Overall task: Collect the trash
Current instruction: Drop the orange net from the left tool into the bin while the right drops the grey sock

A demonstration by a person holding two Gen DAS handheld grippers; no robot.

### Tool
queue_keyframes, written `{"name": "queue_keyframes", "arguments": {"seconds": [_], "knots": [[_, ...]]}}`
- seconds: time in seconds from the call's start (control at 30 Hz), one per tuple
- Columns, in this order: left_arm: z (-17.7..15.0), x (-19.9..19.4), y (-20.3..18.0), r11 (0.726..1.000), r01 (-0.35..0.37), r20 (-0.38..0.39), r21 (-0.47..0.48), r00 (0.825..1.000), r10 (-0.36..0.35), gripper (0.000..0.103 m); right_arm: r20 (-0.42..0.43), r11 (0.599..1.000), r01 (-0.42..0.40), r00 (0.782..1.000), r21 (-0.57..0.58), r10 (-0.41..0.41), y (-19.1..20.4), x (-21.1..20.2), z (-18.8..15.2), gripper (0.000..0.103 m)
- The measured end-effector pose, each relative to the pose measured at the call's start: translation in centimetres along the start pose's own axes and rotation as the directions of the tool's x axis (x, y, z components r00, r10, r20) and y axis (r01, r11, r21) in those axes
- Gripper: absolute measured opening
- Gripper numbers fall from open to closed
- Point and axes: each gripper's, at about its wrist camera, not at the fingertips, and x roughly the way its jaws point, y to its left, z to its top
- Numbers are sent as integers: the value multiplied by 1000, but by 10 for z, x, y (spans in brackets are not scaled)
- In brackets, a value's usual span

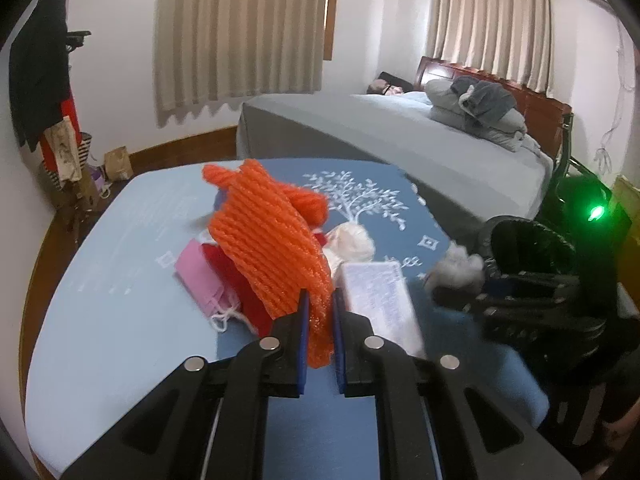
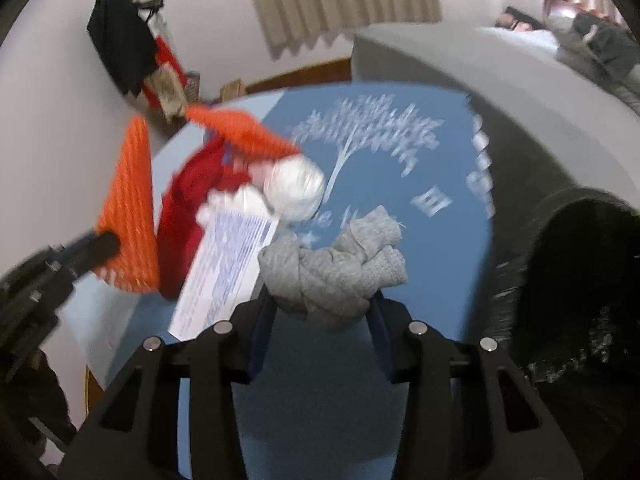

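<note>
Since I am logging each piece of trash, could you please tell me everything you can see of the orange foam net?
The orange foam net is a ribbed mesh sleeve of soft-looking foam, bright orange, with a bunched, knotted-looking far end. The left gripper has its jaws shut on the near end, so the net stands up, tilted away, above the blue cloth. Whether it touches the red piece behind it cannot be told.
</note>
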Motion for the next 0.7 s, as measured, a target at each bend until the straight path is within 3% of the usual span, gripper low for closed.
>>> {"name": "queue_keyframes", "arguments": {"seconds": [0.33,0.57,0.7], "knots": [[27,-10,-62,987,135,62,84,988,-141,11,188,992,87,977,93,-104,-49,-97,15,42],[37,-2,-128,947,272,43,171,958,-283,11,208,958,192,949,214,-237,-110,-141,-11,43],[38,7,-176,906,354,12,233,930,-367,11,189,928,249,933,277,-307,-145,-158,-32,43]]}}
